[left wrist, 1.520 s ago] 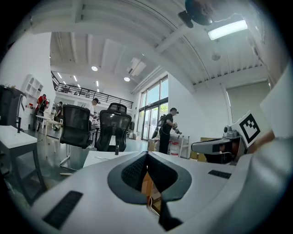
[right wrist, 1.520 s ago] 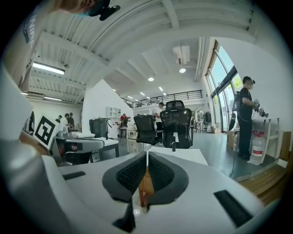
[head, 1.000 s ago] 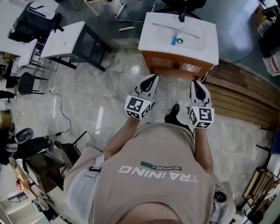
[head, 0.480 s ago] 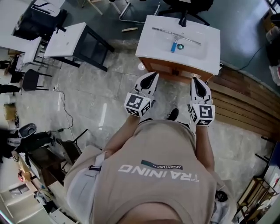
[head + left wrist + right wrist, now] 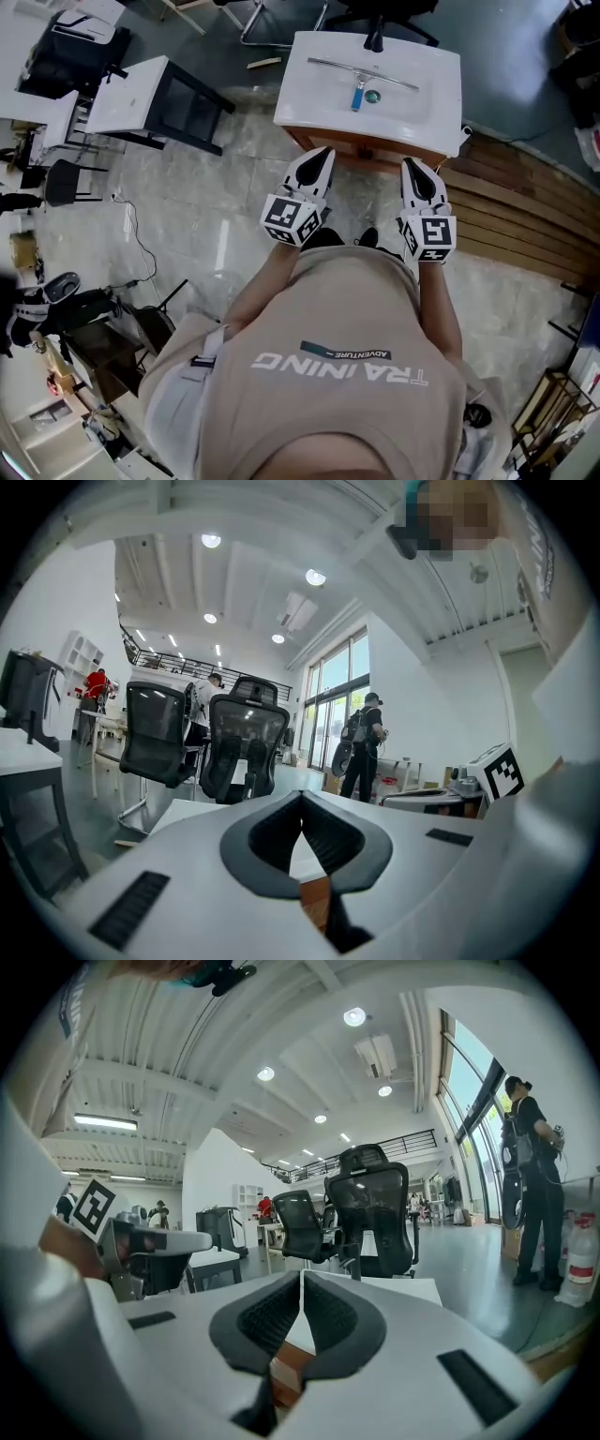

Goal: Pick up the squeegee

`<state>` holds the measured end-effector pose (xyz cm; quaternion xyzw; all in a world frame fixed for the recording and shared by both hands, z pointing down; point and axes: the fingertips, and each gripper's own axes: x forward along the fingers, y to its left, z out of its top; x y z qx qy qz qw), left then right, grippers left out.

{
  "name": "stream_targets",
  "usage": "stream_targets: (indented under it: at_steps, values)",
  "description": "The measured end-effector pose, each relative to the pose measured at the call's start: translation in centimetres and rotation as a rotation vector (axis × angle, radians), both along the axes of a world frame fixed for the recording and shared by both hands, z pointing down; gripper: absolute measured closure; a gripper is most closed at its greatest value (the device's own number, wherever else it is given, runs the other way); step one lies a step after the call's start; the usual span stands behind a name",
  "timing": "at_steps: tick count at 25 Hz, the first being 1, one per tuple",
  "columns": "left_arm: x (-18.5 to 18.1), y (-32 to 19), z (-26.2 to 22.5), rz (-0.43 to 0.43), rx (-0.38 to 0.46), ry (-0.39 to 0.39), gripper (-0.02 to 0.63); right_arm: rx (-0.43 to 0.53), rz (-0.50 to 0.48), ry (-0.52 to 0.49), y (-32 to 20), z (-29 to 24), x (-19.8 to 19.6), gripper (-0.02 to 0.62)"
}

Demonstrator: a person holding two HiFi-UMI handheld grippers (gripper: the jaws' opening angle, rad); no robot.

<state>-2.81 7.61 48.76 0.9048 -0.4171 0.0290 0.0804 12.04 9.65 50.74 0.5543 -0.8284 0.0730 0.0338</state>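
Note:
The squeegee point(image 5: 364, 74), a long metal blade with a blue handle point(image 5: 357, 97), lies across the basin of a white sink top point(image 5: 309, 103) on a wooden cabinet. Both grippers hover side by side just short of the sink's front edge, pointing at it. My left gripper point(image 5: 324, 153) is shut and empty, its pads meeting at the tip point(image 5: 302, 799). The right gripper point(image 5: 411, 165) is likewise shut with nothing in it point(image 5: 302, 1277). Neither gripper view shows the squeegee; only the sink's white edge point(image 5: 403, 1288) appears past the jaws.
A black faucet point(image 5: 375, 39) stands at the sink's far side, with black office chairs point(image 5: 242, 747) beyond. White tables point(image 5: 141, 89) stand to the left, wooden planks point(image 5: 506, 211) lie on the floor to the right. A person point(image 5: 361, 742) stands further off.
The person has stepped toward the sink: it has drawn closer in the head view, and both shut grippers have come up to its front edge.

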Motion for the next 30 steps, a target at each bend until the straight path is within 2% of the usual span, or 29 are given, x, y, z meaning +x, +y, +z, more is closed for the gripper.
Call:
stream_targets:
  at_steps: [7, 16, 24, 30]
  values:
    - [-0.1, -1.2, 0.0, 0.012, 0.011, -0.035, 0.594, -0.001, -0.002, 0.003, -1.6, 0.0, -0.4, 0.560]
    - [0.6, -4.6, 0.1, 0.065, -0.011, 0.012, 0.594, -0.003, 0.019, 0.046, -3.5, -0.5, -1.0, 0.560]
    - [0.2, -7.7, -1.0, 0.122, 0.016, 0.004, 0.594, 0.008, 0.050, 0.067, -6.9, -2.0, -2.2, 0.560]
    - [-0.1, -9.8, -0.7, 0.158, 0.000, 0.025, 0.594, -0.016, 0.079, 0.076, -8.5, -1.7, -2.8, 0.560]
